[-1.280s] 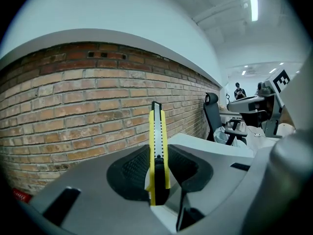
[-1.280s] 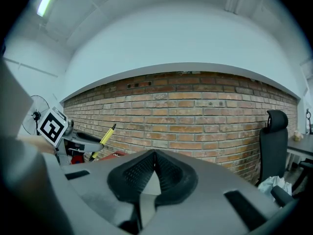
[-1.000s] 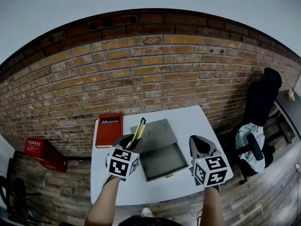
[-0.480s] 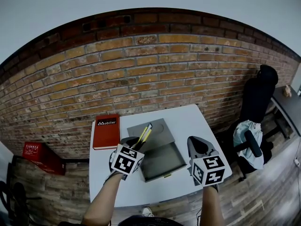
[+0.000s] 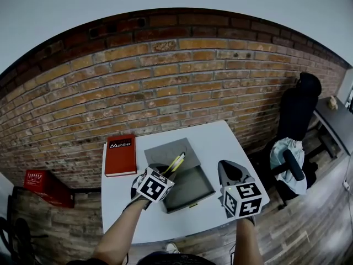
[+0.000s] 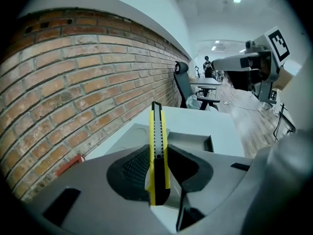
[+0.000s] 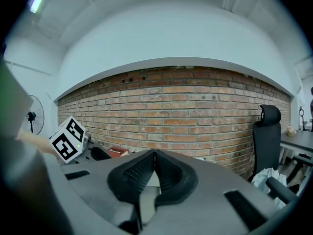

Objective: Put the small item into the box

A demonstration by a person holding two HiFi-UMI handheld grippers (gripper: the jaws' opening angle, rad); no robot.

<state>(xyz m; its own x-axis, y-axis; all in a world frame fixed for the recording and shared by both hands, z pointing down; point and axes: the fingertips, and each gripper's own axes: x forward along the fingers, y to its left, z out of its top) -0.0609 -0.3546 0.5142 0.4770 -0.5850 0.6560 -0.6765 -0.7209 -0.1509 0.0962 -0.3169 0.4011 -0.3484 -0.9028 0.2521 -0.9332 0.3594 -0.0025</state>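
Observation:
My left gripper [image 5: 165, 173] [image 6: 157, 168] is shut on a yellow and black utility knife [image 5: 176, 163] [image 6: 157, 146], which juts out of the jaws and slants over the grey box [image 5: 190, 186] [image 6: 198, 142]. The open box lies on the white table [image 5: 220, 142] with its grey lid [image 5: 164, 150] resting behind it. My right gripper [image 5: 229, 174] [image 7: 154, 158] hovers at the right of the box with its pads pressed together and nothing between them.
A red book [image 5: 120, 154] [image 7: 117, 152] lies at the table's left rear. A brick wall [image 5: 165, 87] runs behind the table. A black office chair [image 5: 298, 115] with cloth on it stands to the right. A red crate [image 5: 39, 184] sits on the floor at left.
My left gripper has moved right and slightly toward the box, and the knife has tilted from nearly upright to slanting right over the box. The right gripper has barely shifted.

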